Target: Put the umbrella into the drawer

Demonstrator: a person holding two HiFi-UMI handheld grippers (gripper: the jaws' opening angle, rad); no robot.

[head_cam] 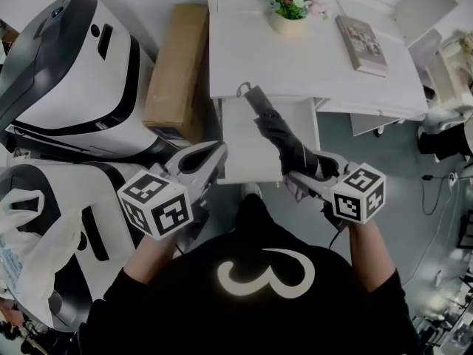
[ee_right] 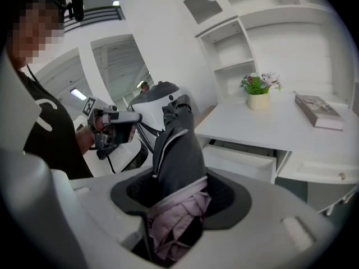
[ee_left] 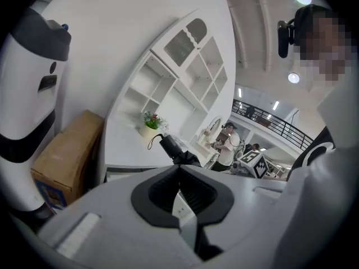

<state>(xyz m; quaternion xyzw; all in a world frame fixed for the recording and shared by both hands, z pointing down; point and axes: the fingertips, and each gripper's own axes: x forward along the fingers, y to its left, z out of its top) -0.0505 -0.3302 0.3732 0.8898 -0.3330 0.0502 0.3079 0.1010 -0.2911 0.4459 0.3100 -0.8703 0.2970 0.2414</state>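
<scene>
A folded dark umbrella [head_cam: 277, 132] with a pale lilac lining sticks out of my right gripper [head_cam: 301, 174], which is shut on its lower end. Its strap loop points toward the white desk [head_cam: 295, 58]. The umbrella hangs over the open white drawer [head_cam: 244, 143] under the desk's front edge. In the right gripper view the umbrella [ee_right: 176, 144] rises straight from the jaws [ee_right: 179, 192], with the drawer [ee_right: 241, 162] to the right. My left gripper [head_cam: 216, 156] is at the drawer's left front corner, shut and holding nothing; its own view [ee_left: 180, 175] shows the umbrella [ee_left: 176, 150] ahead.
Two large white and black robot bodies [head_cam: 74, 72] stand at the left, with a cardboard box [head_cam: 177, 65] between them and the desk. A flower pot [head_cam: 290, 12] and a book [head_cam: 361, 44] lie on the desk. A plastic bag [head_cam: 29, 250] hangs at the lower left.
</scene>
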